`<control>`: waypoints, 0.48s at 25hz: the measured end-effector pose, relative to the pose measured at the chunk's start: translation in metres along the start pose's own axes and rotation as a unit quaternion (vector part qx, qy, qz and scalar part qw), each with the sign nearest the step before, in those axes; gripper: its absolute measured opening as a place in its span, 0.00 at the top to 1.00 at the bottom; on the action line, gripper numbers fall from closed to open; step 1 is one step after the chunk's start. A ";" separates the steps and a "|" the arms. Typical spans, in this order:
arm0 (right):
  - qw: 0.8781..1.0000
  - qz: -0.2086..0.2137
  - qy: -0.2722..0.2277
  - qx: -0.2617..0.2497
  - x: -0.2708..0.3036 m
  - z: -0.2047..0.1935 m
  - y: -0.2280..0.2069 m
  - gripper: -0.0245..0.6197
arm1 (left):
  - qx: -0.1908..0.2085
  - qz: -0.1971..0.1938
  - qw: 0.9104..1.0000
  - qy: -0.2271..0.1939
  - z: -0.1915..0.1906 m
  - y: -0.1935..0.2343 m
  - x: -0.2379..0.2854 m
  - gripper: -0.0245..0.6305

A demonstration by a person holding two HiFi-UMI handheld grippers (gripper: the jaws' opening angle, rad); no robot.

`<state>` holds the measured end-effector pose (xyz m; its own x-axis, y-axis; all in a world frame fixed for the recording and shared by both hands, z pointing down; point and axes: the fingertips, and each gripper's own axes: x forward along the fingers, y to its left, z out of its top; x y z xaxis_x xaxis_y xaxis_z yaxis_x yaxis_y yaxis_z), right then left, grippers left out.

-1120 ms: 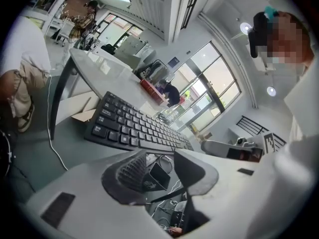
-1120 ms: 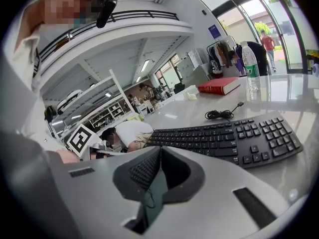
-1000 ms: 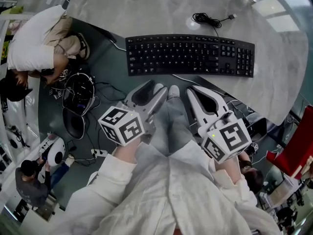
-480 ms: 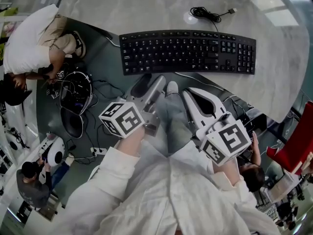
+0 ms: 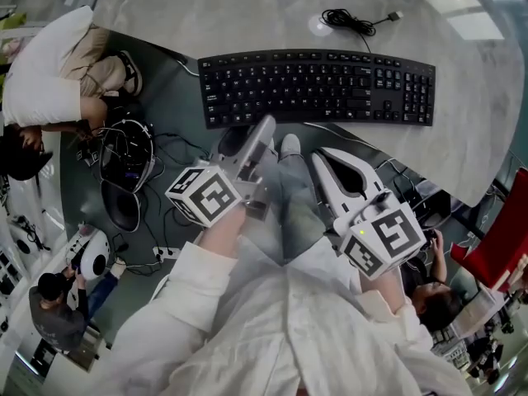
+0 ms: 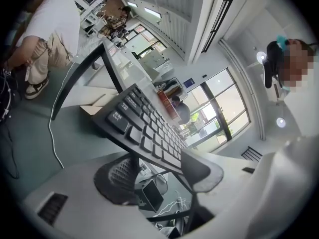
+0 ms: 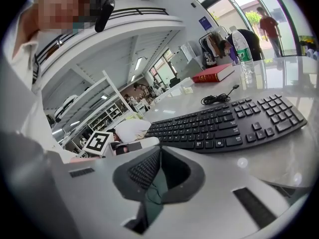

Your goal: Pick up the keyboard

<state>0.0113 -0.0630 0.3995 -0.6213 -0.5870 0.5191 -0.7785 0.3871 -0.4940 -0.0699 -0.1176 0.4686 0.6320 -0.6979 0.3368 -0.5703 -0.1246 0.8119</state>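
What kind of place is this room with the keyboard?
Probably a tech lab or workshop: a black full-size computer keyboard on a pale marble-patterned table, tangled black cables and gear on the grey-green floor, and white open shelving racks behind.

keyboard (image 5: 318, 87): was matt black plastic, its keys smooth with pale print. table (image 5: 214, 15): was pale grey, veined like stone, and polished enough to carry glossy reflections. cable (image 5: 351, 21): had a thin black sheath that looked rubbery. right gripper (image 5: 323, 155): had a smooth, matt, light-grey plastic shell; its pads (image 7: 142, 171) were dark and rubber-like with a fine dimpled texture. sleeves (image 5: 198, 304): were white cloth, soft and creased. floor (image 5: 177, 106): was dull dark green and smooth.
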 end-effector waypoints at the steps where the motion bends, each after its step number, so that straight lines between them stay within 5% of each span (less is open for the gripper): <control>1: 1.000 -0.001 0.000 0.001 0.000 0.000 -0.001 0.91 | -0.002 -0.001 1.000 -0.004 0.001 0.000 0.001 0.58; 12: 1.000 -0.006 0.006 0.007 0.003 -0.006 -0.006 0.91 | -0.017 0.008 1.000 -0.025 0.010 0.003 0.007 0.58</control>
<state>0.0138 -0.0634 0.4084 -0.6133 -0.5830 0.5329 -0.7845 0.3709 -0.4970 -0.0726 -0.1302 0.4689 0.5957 -0.7343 0.3254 -0.5604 -0.0898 0.8233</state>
